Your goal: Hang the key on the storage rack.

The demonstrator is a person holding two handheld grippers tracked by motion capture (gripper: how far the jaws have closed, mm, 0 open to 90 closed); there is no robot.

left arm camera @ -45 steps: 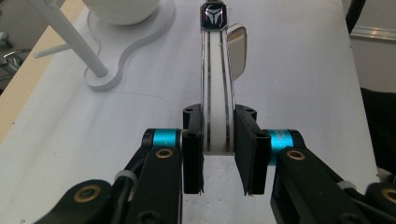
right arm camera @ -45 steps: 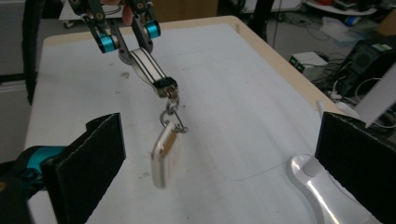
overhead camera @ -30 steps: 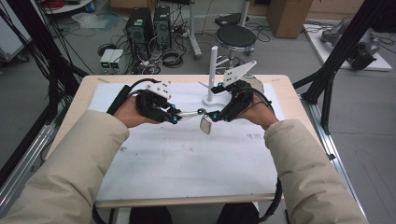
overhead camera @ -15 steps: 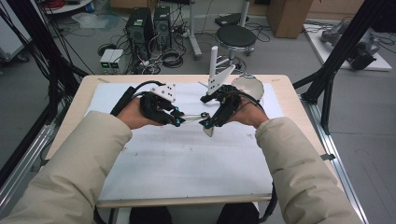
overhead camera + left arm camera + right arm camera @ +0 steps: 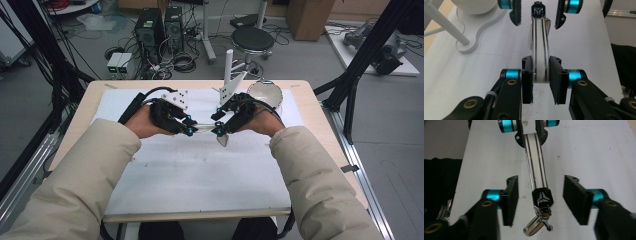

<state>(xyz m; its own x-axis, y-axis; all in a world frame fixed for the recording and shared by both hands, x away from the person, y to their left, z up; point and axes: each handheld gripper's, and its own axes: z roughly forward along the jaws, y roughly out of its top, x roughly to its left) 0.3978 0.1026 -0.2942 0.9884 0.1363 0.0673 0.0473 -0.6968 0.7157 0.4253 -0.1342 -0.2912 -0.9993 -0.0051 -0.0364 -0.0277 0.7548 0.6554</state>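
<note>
A white strap (image 5: 540,50) with a dark metal end piece and a hanging clasp (image 5: 535,226) is held above the white-covered bench (image 5: 200,170). One end is clamped between the jaws of the left hand-held gripper (image 5: 541,83). The right hand-held gripper (image 5: 540,200) is spread wide around the clasp end, not touching it.

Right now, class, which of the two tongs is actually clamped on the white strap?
The left tongs: their jaws press both sides of the strap. The right tongs stand open, their jaws clear of the strap's black clasp.
</note>
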